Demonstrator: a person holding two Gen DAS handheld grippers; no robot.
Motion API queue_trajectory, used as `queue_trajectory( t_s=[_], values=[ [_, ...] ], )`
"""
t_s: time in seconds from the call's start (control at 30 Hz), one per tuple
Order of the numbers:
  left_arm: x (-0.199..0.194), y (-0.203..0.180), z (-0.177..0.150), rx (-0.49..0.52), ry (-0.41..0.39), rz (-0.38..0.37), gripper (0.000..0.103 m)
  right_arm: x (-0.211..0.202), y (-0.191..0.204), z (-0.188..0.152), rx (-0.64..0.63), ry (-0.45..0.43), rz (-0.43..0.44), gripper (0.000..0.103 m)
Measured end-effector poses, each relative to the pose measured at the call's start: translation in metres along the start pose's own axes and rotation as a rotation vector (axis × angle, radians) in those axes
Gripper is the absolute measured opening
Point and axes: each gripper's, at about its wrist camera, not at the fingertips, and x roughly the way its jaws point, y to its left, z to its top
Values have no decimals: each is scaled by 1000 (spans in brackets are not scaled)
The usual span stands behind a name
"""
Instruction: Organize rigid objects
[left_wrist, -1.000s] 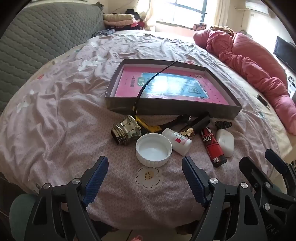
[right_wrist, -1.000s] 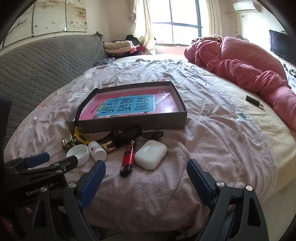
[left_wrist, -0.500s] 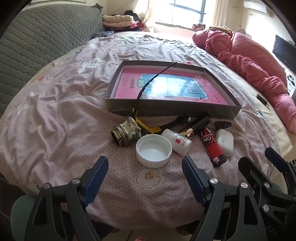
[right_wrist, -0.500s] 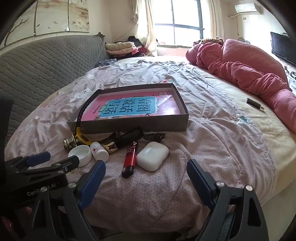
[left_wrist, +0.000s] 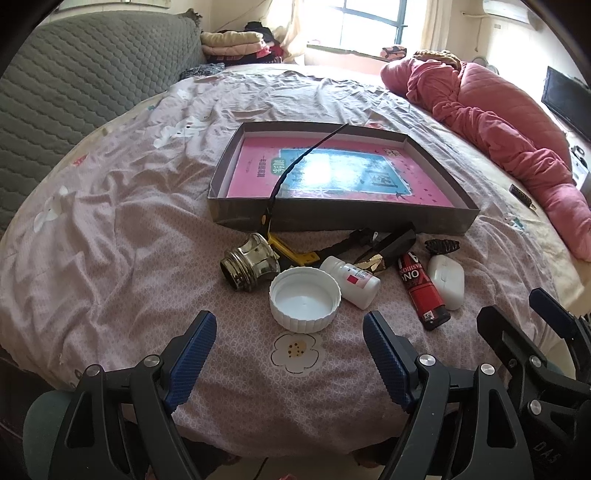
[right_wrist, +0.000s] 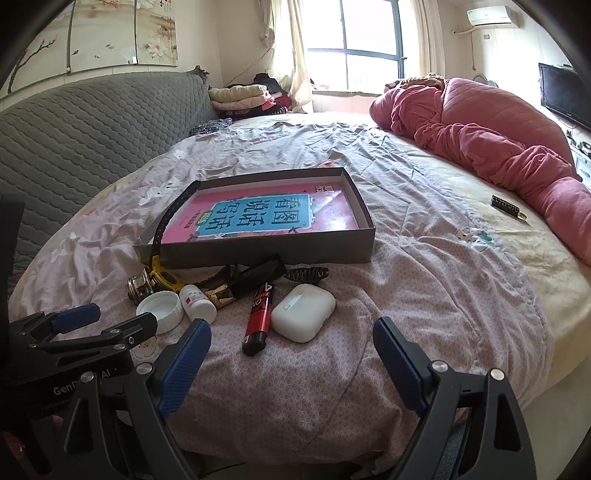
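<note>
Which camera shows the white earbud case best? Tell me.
The right wrist view. There the white earbud case lies close and unobstructed, its lid seam and rounded body plain beside the red tube. The left wrist view shows the case farther right, smaller and stretched by the fisheye lens.

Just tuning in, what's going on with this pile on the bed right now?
Nothing is picked up yet. A person holds both claws open and empty over the near edge of the bed: the left claw faces the white cap, the right claw the white earbud case and red tube. The small items lie outside the grey box, which holds only a pink book and part of a black strap.
</note>
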Motion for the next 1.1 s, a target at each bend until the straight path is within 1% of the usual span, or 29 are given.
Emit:
queue_trajectory(
  t_s=[0.63,1.1],
  values=[
    [-1,-1,0,2,-3,-12,82,1,-1,0,2,0,-2,89],
    [1,3,-1,-10,11,-21,82,2,-1,0,4,4,0,89]
  ],
)
